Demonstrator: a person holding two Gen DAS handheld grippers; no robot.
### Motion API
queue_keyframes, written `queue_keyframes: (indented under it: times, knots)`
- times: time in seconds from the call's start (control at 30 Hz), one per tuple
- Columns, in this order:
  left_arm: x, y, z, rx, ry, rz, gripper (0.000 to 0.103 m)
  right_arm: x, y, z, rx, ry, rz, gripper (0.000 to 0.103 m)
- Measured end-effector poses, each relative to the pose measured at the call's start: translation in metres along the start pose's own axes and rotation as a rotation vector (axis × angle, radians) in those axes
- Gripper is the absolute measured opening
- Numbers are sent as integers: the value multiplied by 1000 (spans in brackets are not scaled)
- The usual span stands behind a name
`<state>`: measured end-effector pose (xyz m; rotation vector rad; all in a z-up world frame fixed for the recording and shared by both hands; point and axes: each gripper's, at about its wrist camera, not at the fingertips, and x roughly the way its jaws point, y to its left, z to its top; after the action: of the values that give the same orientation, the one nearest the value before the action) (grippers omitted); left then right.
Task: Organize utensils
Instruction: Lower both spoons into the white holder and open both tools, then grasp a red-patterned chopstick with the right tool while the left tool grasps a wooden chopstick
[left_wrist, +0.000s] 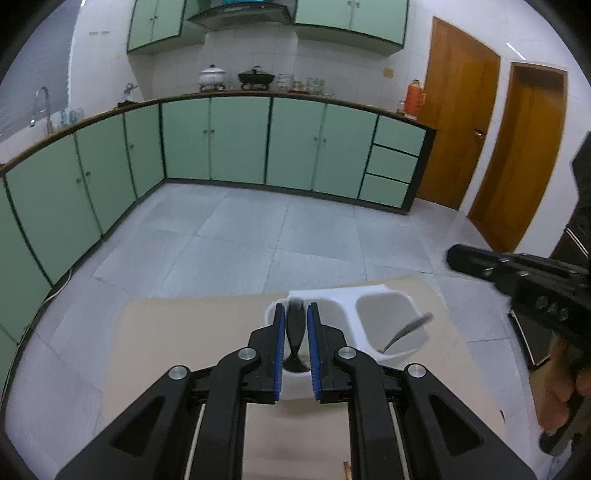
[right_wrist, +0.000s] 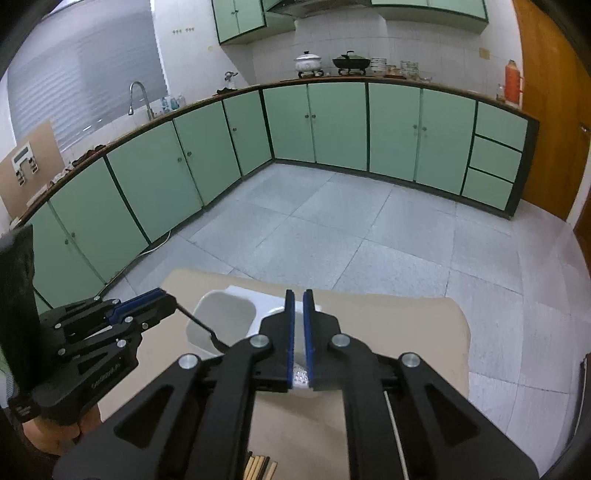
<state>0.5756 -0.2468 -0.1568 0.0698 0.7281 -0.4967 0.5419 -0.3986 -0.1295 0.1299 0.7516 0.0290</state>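
A white two-compartment utensil holder (left_wrist: 369, 299) stands on the tan table (left_wrist: 192, 332). My left gripper (left_wrist: 295, 314) is shut on a black spoon (left_wrist: 295, 332), handle up, its bowl down in the holder's left compartment. In the right wrist view the left gripper (right_wrist: 162, 295) holds the black spoon (right_wrist: 203, 325) over that compartment (right_wrist: 225, 314). A metal spoon (left_wrist: 406, 330) leans in the right compartment. My right gripper (right_wrist: 298, 295) hovers above the holder with its jaws nearly together and nothing between them. It also shows in the left wrist view (left_wrist: 461, 258).
Wooden chopstick ends (right_wrist: 258, 465) lie on the table near its front edge. The table ends just beyond the holder, over a grey tiled floor (left_wrist: 258, 229). Green kitchen cabinets (left_wrist: 240, 140) line the far walls.
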Motion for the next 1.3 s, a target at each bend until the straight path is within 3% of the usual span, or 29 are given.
queue_keyframes:
  times: [0.1,0.13,0.17,0.3,0.43,0.47,0.5,0.7,0.93,1.17,1.3]
  knots:
    - [-24,6,1,0,-21,15,22,-27,-1,0,6,-39,3,13]
    - [-35,7,1,0,-33,15,30,-36,-2,-2,7,-54,3,13]
    - [-48,9,-1,0,-49,18,39,-54,-2,-7,10,-81,3,16]
    - [-115,20,-27,3,-114,28,55,-104,-7,-46,20,-138,7,25]
    - [-166,28,-85,-7,-142,48,63,-144,1,-120,9,-157,-21,27]
    - [-173,28,-97,-8,-146,56,67,-151,4,-142,7,-157,-31,34]
    - [-185,28,-119,-10,-150,65,69,-156,8,-162,3,-157,-42,39]
    - [-223,18,-211,-46,-142,61,81,-173,42,-279,-18,-127,-80,46]
    - [-217,-7,-279,6,-84,24,81,-142,67,-359,22,-1,-57,46]
    - [-205,-15,-307,40,-76,30,81,-118,83,-384,-18,69,-38,44]
    - [-194,-17,-314,35,-60,11,81,-110,81,-379,-34,65,-49,42]
